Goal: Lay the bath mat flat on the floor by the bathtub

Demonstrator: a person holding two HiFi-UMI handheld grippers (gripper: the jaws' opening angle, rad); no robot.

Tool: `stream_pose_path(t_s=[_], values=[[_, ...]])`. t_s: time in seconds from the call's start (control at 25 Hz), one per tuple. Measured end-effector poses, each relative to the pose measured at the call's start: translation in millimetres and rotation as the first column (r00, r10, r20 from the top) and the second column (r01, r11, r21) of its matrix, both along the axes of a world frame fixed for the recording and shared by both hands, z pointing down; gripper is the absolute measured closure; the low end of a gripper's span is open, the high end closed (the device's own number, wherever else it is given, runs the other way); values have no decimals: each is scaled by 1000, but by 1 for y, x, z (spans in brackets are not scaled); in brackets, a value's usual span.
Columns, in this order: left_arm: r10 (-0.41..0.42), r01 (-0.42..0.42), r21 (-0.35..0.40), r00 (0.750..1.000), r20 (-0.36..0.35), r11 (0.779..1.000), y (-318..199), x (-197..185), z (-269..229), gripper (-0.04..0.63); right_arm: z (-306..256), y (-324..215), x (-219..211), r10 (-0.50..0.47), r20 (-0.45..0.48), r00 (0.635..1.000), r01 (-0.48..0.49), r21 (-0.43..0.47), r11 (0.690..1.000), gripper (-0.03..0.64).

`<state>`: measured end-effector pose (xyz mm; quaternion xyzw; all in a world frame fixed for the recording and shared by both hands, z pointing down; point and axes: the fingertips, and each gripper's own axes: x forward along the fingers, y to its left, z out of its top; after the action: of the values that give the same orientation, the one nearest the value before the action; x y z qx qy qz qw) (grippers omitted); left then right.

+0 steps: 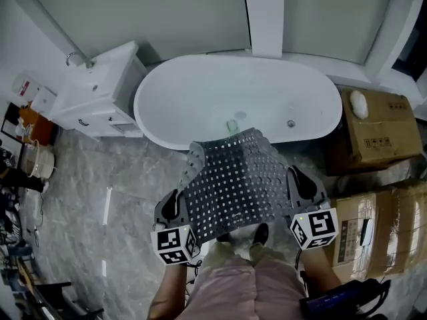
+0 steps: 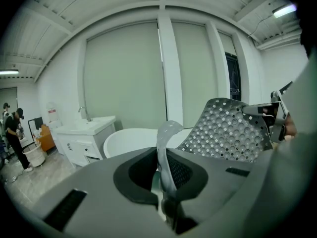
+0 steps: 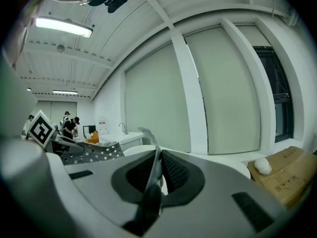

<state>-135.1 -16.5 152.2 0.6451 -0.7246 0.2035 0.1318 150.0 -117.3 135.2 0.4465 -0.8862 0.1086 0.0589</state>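
Bath mat (image 1: pixel 233 179) stretched between our left gripper (image 1: pixel 180 202), right gripper (image 1: pixel 295 184); fingers (image 2: pixel 132 171) clamp opposite edges so it lands flat by bathtub (image 1: pixel 200 89).

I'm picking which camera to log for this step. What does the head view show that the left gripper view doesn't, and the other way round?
Only the head view: the marble floor below the bath mat, the cardboard boxes at the right, and the person's legs. Only the left gripper view: the left gripper with its jaws shut on the mat's edge, a ceiling light, and a bystander far left. Both: the perforated mat held up off the floor, the bathtub and the sink cabinet.
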Motion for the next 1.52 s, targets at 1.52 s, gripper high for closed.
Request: stream_pose_path(t_s=[1.52], values=[[109, -108, 19, 993, -43, 994, 33, -58, 2, 554, -14, 62, -57, 86, -49, 995, -86, 14, 996, 586]])
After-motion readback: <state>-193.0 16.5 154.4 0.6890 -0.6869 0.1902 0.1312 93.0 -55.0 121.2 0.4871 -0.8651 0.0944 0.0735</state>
